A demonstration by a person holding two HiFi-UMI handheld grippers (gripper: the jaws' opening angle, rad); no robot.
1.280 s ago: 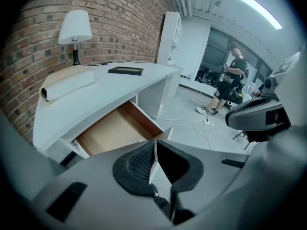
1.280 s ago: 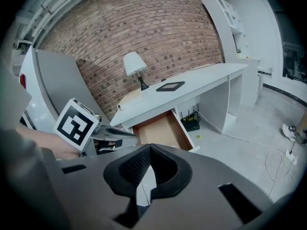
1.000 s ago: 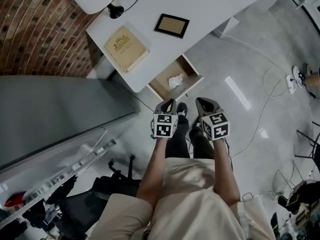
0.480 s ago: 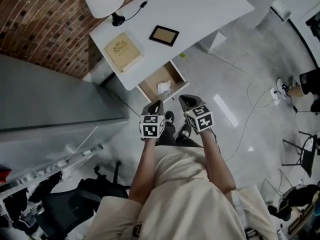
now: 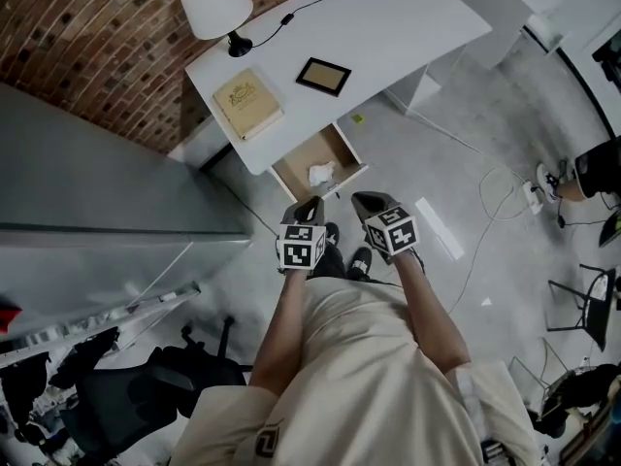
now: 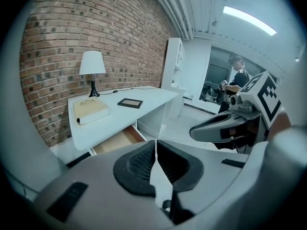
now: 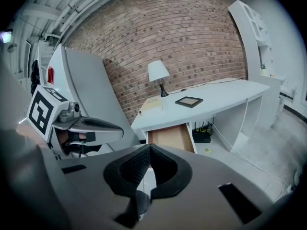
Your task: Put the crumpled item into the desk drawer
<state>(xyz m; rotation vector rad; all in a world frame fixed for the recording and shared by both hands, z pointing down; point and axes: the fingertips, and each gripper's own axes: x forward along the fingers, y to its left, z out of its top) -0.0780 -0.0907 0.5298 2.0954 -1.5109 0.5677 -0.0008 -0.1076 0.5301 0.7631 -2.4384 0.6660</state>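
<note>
A crumpled white item [image 5: 320, 174] lies inside the open wooden drawer [image 5: 309, 155] of the white desk [image 5: 388, 27]. Both grippers are held side by side in front of the person's body, short of the drawer and apart from it. The left gripper [image 5: 310, 205] is shut with nothing in it, its pads meeting in the left gripper view [image 6: 156, 145]. The right gripper [image 5: 361, 200] is likewise shut and empty [image 7: 150, 148]. The drawer [image 6: 117, 140] shows in both gripper views [image 7: 170, 135], but the crumpled item is hidden there.
On the desk stand a white lamp [image 5: 215, 3], a tan book [image 5: 248, 103] and a dark picture frame [image 5: 324, 76]. A grey cabinet [image 5: 97, 183] flanks the desk's left. An office chair [image 5: 146, 396] is behind; cables [image 5: 505, 192] cross the floor. Another person [image 6: 237, 75] stands far off.
The desk and drawer look smaller and farther than before, as the head view has drawn back. Both grippers stay shut in front of the body, and the crumpled item stays in the drawer.
</note>
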